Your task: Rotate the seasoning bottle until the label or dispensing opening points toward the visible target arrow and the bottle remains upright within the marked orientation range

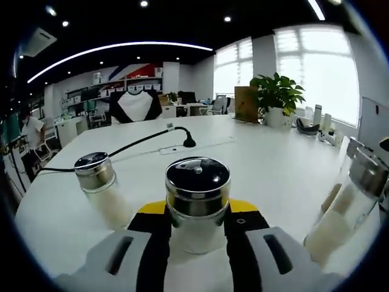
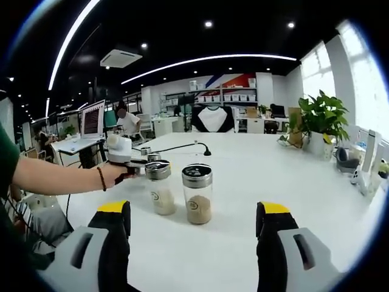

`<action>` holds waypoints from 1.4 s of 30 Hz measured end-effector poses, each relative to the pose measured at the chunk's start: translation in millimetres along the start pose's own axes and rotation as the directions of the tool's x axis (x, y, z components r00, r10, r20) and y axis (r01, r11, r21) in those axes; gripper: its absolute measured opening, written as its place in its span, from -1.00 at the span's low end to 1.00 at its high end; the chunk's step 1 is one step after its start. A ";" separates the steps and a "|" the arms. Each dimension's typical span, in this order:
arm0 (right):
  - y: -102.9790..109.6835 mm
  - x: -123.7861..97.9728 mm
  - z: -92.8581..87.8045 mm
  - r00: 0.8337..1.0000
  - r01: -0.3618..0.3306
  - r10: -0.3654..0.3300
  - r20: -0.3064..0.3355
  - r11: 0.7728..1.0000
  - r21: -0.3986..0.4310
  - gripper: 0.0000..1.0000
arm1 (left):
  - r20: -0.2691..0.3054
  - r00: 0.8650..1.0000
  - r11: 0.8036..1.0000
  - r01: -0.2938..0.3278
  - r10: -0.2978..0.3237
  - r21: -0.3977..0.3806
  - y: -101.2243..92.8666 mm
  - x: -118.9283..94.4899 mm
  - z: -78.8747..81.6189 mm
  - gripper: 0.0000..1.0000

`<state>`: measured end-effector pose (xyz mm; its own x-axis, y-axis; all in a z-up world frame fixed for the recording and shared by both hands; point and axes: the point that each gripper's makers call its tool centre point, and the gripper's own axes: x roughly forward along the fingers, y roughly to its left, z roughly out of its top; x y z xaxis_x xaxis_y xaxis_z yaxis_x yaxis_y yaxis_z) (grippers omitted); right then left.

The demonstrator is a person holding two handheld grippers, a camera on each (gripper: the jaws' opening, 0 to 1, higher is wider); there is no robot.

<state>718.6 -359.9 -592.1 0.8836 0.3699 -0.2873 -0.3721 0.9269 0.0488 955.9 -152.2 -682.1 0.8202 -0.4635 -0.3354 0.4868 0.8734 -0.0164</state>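
In the left gripper view, the left gripper (image 1: 197, 234) is closed on a seasoning bottle (image 1: 197, 201): its two black, yellow-tipped jaws press the clear glass body from both sides, just under the steel collar. The bottle stands upright on the white table (image 1: 267, 164), with its dark, shiny lid facing up. At about 10 o'clock from it, near but apart, stands a second bottle (image 1: 97, 182) with pale powder inside and a steel cap. At 3 o'clock, well apart at the edge of the view, a third bottle (image 1: 349, 201) appears leaning, which may be only the lens. Beyond the held bottle, at 12 o'clock, a black gooseneck microphone (image 1: 185, 139) lies on the table with its cable running off to 9 o'clock. A potted plant (image 1: 276, 97) stands at 1 o'clock, far back on the table.

In the right gripper view, the right gripper (image 2: 197, 234) is open, its jaws set wide apart with nothing between them, low over the table. At 12 o'clock from it stands a bottle of brown seasoning (image 2: 197, 194), upright, with a round label on its front. Just beside it at 9 o'clock, the seasoning bottle (image 2: 160, 188) of pale powder is held at its cap by the left gripper (image 2: 130, 161), which comes in with the person's hand (image 2: 115, 176) and bare forearm. The two bottles stand close but apart.
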 end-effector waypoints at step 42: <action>-2.9 5.4 -4.3 0.999 -0.014 0.013 -0.031 1.000 -0.023 0.74 | 0.114 0.991 0.997 0.075 -0.076 0.012 -70.3 -92.0 -37.1 -0.29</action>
<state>723.2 -360.9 -597.9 0.8693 0.3795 -0.3166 -0.3905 0.9201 0.0306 835.0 -165.4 -685.1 0.8098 -0.5423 -0.2237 0.5504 0.8344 -0.0302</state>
